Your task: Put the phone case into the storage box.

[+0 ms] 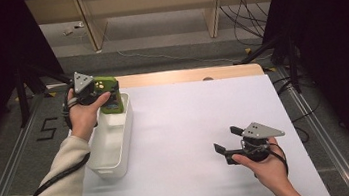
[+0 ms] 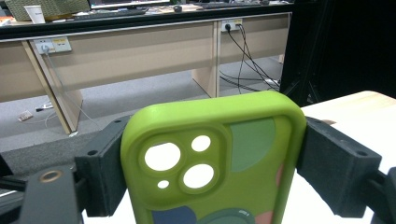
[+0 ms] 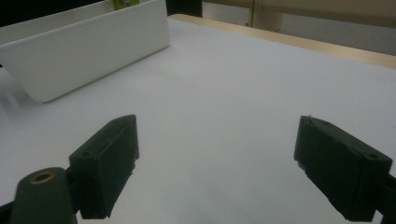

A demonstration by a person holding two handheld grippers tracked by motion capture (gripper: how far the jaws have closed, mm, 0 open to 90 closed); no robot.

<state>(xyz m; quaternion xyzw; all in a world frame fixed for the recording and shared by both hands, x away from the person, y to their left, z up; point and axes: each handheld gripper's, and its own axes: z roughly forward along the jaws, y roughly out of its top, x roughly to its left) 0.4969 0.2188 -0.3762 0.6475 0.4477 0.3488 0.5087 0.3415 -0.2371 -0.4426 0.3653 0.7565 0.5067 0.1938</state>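
Note:
My left gripper (image 1: 106, 93) is shut on a lime-green phone case (image 1: 110, 97), held over the far end of a white rectangular bin (image 1: 113, 141) at the table's left. In the left gripper view the phone case (image 2: 219, 163) stands upright between the two black jaws, its camera cut-outs toward the lens and coloured shapes on its back. My right gripper (image 1: 228, 144) hovers low over the white table surface (image 1: 191, 126) at the front right, open, with nothing between its fingers (image 3: 109, 163). The white bin (image 3: 88, 51) lies farther off in the right gripper view.
The white mat covers most of the table; a wooden strip (image 1: 185, 75) runs along its far edge. Beyond are desk legs and loose cables (image 1: 243, 14) on the floor. Metal rails (image 1: 317, 126) flank the table on both sides.

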